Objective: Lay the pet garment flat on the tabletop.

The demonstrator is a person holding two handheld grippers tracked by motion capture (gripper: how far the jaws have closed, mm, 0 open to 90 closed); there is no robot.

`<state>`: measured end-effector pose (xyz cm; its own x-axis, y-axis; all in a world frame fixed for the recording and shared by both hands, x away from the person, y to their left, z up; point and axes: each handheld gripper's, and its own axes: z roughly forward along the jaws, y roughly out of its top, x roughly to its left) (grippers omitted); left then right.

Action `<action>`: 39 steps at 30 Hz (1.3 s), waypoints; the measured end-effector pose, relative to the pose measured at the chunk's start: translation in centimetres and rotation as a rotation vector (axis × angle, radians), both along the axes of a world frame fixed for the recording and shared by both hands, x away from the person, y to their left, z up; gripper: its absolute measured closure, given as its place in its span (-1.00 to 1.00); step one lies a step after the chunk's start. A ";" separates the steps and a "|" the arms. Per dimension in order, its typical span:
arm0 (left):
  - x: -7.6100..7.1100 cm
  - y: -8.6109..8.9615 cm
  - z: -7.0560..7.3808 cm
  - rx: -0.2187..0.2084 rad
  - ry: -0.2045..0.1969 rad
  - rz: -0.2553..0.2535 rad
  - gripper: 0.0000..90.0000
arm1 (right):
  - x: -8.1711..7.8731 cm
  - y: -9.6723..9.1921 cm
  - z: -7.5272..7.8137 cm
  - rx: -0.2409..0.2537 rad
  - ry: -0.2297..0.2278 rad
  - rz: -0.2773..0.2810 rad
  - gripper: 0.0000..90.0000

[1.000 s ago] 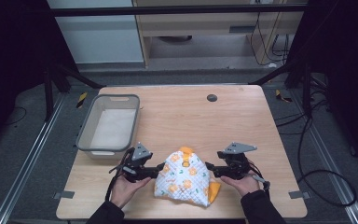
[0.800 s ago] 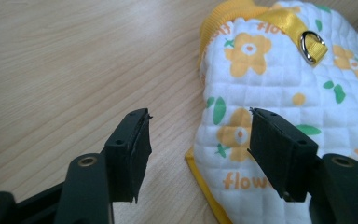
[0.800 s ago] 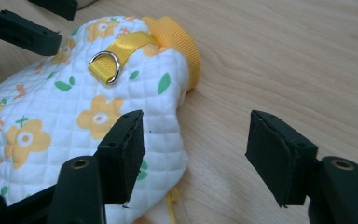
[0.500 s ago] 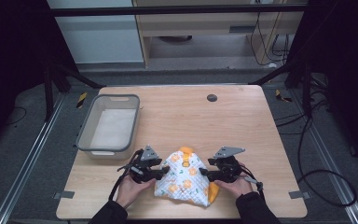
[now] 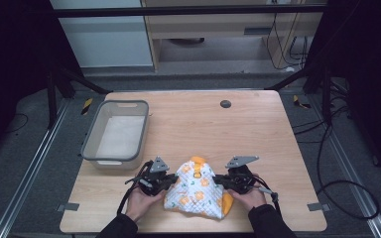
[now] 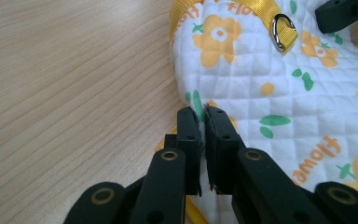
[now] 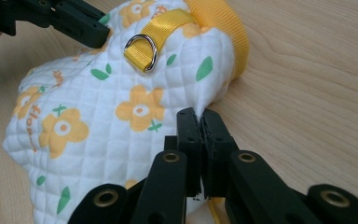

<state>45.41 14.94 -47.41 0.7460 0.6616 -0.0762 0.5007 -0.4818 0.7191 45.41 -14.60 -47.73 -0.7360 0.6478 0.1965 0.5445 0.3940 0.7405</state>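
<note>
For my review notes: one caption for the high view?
Both grippers pinch a flowered quilted cloth beside a grey tub.

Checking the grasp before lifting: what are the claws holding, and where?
Both hold the quilted flower-print garment: left claw pinches its left edge, right claw its right edge.

Even overhead light falls on the pale wooden table [image 5: 238, 129], while the surrounding room lies dark. Both gripper views are bright and sharp up close, with soft shadows and slight blur toward the far edges.
</note>
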 end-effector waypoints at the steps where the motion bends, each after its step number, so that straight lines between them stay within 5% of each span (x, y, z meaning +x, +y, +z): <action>1: 0.0 0.0 0.1 -0.002 0.001 -0.001 0.89 | -0.1 0.0 0.1 0.000 -0.002 -0.002 0.96; 12: -1.3 0.8 2.0 -0.060 -0.027 -0.017 0.91 | -0.9 -0.8 1.4 0.040 -0.026 0.011 0.97; 25: -3.3 1.1 7.1 -0.130 -0.182 -0.032 0.91 | -2.3 -1.5 5.8 0.118 -0.162 0.020 0.97; 29: -1.7 0.4 8.6 -0.117 -0.222 -0.004 0.91 | -0.7 -1.8 7.0 0.151 -0.186 -0.034 0.96; 33: 1.8 -0.9 8.4 -0.087 -0.242 0.062 0.90 | 2.6 -1.6 6.8 0.145 -0.214 -0.134 0.95; 35: 3.5 -1.4 7.5 -0.081 -0.232 0.101 0.85 | 4.4 -1.1 5.7 0.093 -0.226 -0.209 0.86; 39: 5.6 -1.5 5.6 -0.019 -0.237 0.190 0.34 | 6.2 -0.6 3.5 -0.039 -0.243 -0.305 0.69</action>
<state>50.99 13.44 -41.80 0.6074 0.7912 0.0710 0.3981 -0.3805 0.8347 51.61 -15.24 -44.19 -0.5304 0.8476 0.0112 0.4512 0.2711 0.8502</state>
